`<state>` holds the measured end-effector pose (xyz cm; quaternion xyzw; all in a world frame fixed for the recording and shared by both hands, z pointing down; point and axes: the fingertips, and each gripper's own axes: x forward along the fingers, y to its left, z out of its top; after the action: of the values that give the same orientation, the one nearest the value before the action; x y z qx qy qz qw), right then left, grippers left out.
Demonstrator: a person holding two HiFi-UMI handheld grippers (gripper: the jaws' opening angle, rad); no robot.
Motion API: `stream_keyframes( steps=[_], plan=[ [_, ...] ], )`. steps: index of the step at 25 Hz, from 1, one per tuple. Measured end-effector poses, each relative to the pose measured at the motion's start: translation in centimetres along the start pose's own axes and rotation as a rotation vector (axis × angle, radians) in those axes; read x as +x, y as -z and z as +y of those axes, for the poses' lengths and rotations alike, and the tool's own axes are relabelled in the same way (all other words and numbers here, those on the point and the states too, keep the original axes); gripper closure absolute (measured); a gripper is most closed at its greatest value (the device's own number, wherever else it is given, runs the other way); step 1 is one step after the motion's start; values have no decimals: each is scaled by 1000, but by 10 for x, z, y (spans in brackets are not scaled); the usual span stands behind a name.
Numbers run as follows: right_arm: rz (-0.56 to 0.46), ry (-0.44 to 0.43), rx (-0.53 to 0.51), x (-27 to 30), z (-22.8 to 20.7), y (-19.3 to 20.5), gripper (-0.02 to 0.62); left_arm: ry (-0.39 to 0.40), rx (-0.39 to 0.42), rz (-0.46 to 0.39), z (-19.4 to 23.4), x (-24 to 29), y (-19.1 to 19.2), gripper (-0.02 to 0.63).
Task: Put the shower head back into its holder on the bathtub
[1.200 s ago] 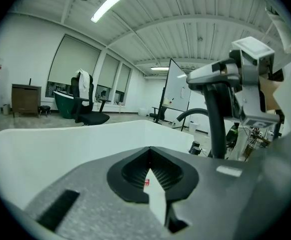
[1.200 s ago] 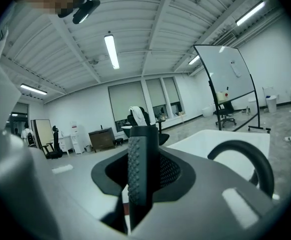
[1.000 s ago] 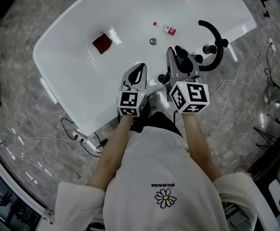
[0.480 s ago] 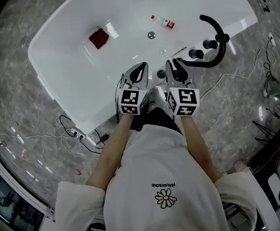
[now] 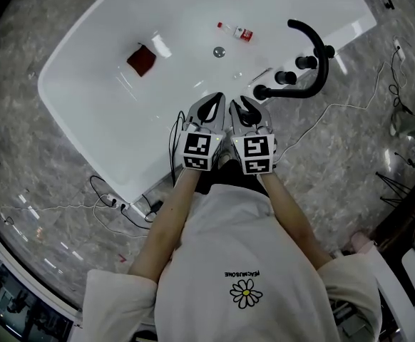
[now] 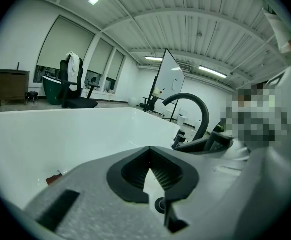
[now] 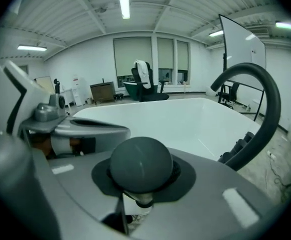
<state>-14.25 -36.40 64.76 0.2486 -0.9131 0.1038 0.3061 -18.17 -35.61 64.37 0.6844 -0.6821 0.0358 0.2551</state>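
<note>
Withdrawal is the change: a second ago the right gripper (image 5: 247, 107) was out over the fittings at 1 o'clock, and now it sits back beside the left gripper (image 5: 211, 105), both at the near rim of the bathtub (image 5: 86, 130). The shower head (image 5: 282, 92) lies free of both, a black bar at the foot of the arched faucet (image 5: 326, 52), at 1 o'clock from the grippers. I judge it seated and the task done, though the holder itself is not plain. The left jaws are together on nothing, with white tub showing through their hollow. The right jaws stand narrow round a dark round knob (image 7: 140, 164) that fills theirs.
</note>
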Motion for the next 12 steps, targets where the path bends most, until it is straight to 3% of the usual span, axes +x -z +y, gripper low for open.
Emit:
stream_keyframes(
  steps=[5, 12],
  plan=[
    [26, -20, -77, 8, 12, 9, 506, -1, -2, 1, 2, -4, 4, 606],
    [-34, -71, 91, -7, 10, -12, 476, 17, -12, 0, 3, -9, -1, 606]
  ],
)
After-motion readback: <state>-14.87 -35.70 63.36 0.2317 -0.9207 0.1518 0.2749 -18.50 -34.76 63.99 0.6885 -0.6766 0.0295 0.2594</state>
